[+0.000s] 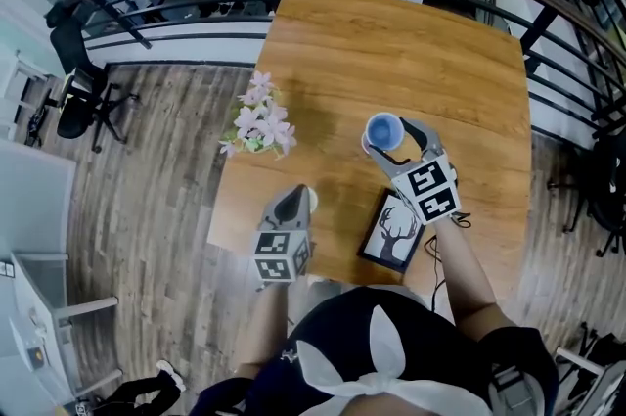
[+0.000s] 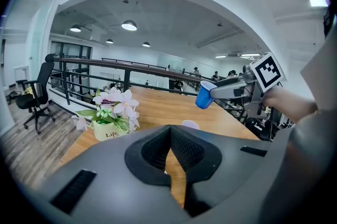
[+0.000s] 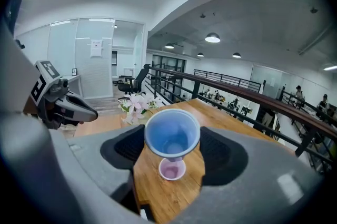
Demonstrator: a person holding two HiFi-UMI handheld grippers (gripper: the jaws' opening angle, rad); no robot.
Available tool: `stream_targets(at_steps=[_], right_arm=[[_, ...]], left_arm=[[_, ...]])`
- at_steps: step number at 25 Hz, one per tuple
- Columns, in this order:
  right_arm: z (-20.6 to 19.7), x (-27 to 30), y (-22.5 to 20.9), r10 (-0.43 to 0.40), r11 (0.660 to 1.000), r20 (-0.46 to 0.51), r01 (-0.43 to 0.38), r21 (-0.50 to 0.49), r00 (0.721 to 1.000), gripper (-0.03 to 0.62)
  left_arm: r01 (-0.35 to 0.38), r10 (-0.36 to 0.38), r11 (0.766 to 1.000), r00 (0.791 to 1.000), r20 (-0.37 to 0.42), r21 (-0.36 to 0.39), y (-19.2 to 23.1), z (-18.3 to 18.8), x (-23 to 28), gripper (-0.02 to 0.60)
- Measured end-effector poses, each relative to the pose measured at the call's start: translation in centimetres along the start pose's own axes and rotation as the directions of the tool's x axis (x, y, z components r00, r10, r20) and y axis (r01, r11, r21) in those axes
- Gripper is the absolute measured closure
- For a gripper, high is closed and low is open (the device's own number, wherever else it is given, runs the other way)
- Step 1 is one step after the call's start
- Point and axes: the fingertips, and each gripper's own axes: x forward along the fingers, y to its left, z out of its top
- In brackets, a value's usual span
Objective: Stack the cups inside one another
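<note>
Wooden worktop (image 1: 411, 62) on a railed mezzanine. Left gripper (image 1: 293, 199) sits at the front-left edge, jaws together, empty. White pot of pink flowers (image 1: 259, 125) is well left of the cups. Small pale pink plastic cup (image 3: 172, 168) stands upright. Blue plastic cup (image 3: 172, 133) hangs above it, probably slightly tilted, clamped in the right gripper (image 1: 396, 142) jaws. Risk: off-centre lowering tips the pink cup. Open wood beyond; black-framed deer print (image 1: 391, 233) lies nearer the front edge.

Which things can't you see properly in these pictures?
Small lilac plastic cup: in the head view, mostly hidden under the blue plastic cup; in the left gripper view, its bottom is hidden behind the left tongs.
Black-framed deer picture: in the head view, its top corner is covered by the square-marker cube.
</note>
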Motion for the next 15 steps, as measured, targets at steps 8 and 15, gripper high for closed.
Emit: stream_targets(at_steps=[8,15], right_arm=[[-0.7,1.6,-1.1,0.005,0.999,-0.015,-0.004,0.038,1.000,0.269],[-3.3,3.6,-1.7,0.019,0.997,-0.055,-0.015,0.076,0.998,0.269]], left_arm=[[0.005,-0.005,1.000,0.999,-0.035,-0.022,0.1,0.0,0.8,0.565],[-0.011,0.010,1.000,0.999,-0.036,-0.028,1.2,-0.4,1.8,0.565]])
